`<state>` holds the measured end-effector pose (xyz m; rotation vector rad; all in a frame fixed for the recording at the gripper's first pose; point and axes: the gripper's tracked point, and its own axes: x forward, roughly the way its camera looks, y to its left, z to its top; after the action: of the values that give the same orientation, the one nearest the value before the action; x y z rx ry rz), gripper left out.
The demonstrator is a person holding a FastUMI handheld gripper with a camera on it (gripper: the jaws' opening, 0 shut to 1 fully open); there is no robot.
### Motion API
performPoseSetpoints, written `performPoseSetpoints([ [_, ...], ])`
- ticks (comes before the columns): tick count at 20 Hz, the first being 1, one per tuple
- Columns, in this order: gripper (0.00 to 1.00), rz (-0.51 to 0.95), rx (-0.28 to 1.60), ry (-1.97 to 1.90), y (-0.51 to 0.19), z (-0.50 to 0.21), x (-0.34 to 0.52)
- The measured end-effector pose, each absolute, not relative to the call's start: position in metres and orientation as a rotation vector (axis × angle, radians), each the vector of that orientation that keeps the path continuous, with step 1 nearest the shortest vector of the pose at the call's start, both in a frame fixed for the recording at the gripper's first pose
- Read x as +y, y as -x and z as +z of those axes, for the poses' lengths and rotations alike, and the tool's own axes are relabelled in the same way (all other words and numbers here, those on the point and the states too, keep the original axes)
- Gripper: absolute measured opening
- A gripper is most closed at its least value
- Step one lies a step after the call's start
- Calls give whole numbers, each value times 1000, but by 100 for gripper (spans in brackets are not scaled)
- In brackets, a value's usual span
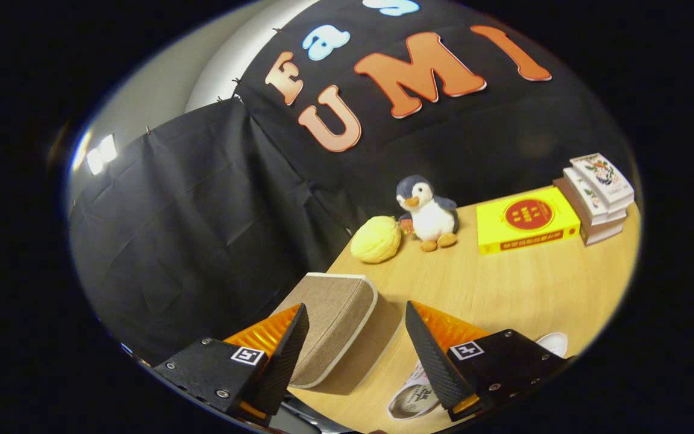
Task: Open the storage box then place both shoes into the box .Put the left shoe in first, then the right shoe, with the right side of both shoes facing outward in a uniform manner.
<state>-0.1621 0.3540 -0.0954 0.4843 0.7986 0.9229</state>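
The gripper (356, 337) is held above the bench, tilted so that the scene leans. Its two fingers (290, 349) stand wide apart, with a clear gap between them and nothing pressed by either. The inner faces are ribbed and slant inward toward the tips. Each finger sits on a dark mount that carries a small square marker and a few screw heads. The left finger's tip looks a little nearer the lens than the right's, though the fisheye bend makes that hard to judge.
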Motion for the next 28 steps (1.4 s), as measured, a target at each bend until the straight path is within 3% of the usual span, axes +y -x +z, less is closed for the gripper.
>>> performPoseSetpoints([
  [7, 96, 1069, 1125, -588, 225, -146, 407],
  [14, 96, 1110, 1347, -775, 260, -175, 437],
  [23, 95, 1138, 1391, -973, 262, -159, 453],
  [28, 84, 1142, 1439, -1037, 256, -143, 438],
])
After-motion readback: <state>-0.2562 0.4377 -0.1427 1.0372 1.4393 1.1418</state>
